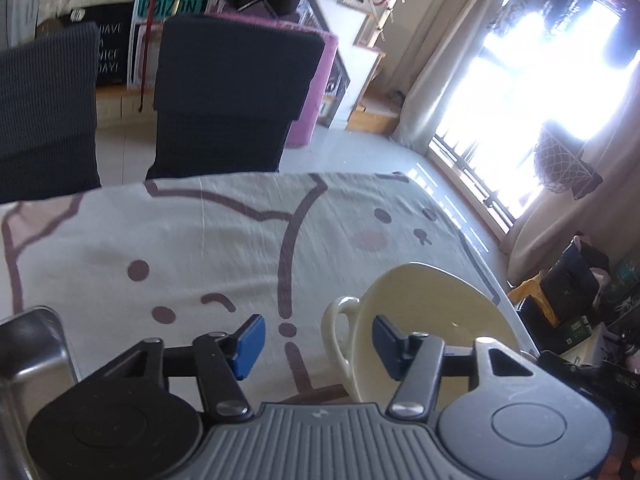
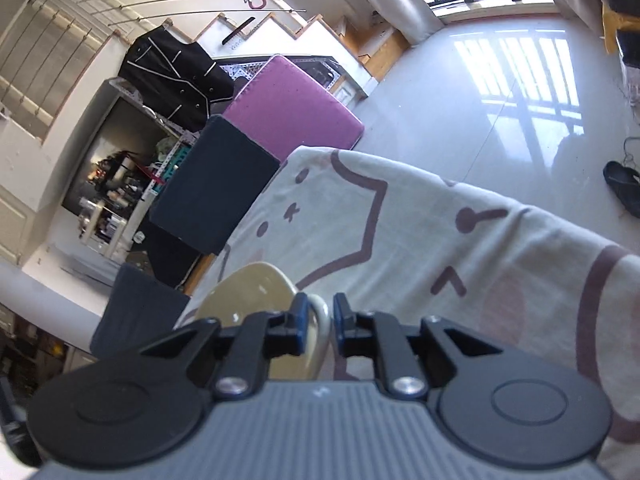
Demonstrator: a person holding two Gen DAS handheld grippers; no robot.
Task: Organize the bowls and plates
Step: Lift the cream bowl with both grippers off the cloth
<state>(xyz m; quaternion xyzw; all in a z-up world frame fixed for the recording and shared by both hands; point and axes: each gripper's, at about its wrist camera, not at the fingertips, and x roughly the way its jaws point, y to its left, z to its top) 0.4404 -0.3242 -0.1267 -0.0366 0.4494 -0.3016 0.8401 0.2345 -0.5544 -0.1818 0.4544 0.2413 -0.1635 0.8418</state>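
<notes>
A cream bowl (image 1: 436,316) with a loop handle (image 1: 336,340) is tilted above the cat-print tablecloth (image 1: 180,248), at the lower right of the left wrist view. My left gripper (image 1: 318,342) is open, its blue pads either side of the handle without touching it. In the right wrist view the same bowl (image 2: 248,296) shows at lower centre. My right gripper (image 2: 320,320) is shut on the bowl's handle (image 2: 322,316) and holds the bowl tilted over the cloth.
A shiny metal rack edge (image 1: 36,344) stands at the lower left. Two dark chair backs (image 1: 228,100) and a pink cushion (image 2: 292,104) stand beyond the table's far edge. The table edge drops to the floor on the right (image 2: 500,92).
</notes>
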